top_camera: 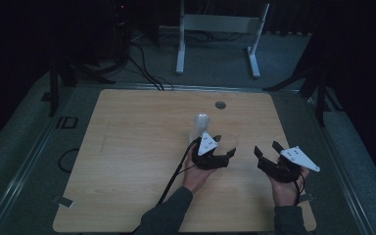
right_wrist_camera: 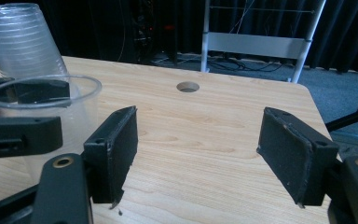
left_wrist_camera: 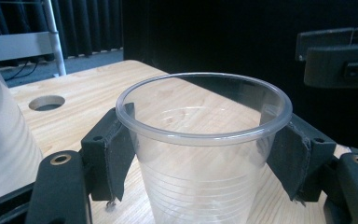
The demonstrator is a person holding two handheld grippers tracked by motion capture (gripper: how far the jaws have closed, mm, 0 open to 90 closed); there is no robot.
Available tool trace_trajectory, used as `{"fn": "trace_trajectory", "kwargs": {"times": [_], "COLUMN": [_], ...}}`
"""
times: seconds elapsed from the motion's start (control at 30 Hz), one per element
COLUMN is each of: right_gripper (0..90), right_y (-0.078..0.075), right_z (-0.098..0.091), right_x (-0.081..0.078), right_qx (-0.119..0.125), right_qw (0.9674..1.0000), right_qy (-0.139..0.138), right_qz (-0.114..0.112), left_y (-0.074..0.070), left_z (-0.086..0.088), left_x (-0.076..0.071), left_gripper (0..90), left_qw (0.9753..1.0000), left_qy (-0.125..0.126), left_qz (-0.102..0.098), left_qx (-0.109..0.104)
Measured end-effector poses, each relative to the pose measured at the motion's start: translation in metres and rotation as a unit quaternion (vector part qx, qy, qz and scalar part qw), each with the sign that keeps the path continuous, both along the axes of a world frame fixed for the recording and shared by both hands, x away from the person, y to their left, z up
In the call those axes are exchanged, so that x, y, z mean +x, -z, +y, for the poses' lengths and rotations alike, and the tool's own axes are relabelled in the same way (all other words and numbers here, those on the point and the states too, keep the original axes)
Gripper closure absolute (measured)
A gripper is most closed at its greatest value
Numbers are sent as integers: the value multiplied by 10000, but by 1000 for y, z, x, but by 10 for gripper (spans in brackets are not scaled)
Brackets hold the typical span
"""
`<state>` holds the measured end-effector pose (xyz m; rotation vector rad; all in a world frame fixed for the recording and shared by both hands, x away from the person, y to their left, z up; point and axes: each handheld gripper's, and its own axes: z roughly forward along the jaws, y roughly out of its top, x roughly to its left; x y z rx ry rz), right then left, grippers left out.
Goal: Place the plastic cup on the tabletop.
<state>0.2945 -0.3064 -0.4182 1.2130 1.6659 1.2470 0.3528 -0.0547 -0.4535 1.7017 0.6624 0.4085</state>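
Clear cup [left_wrist_camera: 205, 154] stood upright on the desk [top_camera: 127, 161], right of centre, clamped under its rim by the left hand-held gripper [left_wrist_camera: 204, 140]. Cup stack [right_wrist_camera: 21, 39] stood inverted just beyond it, to the left. Right hand-held gripper [right_wrist_camera: 198, 149] hovered right of the cup, jaws apart, empty. Step looked like placing the separated cup; next called for letting go and backing off without tipping it.
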Motion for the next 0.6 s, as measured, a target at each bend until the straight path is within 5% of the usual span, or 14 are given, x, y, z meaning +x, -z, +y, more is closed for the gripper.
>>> {"fn": "trace_trajectory", "kwargs": {"times": [0.6], "right_gripper": [281], "right_y": [0], "right_z": [-2], "right_x": [-1], "right_qx": [18], "right_qw": [10000], "right_qy": [19], "right_qz": [3], "left_y": [19], "left_z": [-7], "left_x": [6], "left_gripper": [284], "left_qw": [9996], "left_qy": [68], "left_qz": [109], "left_qx": [261]}}
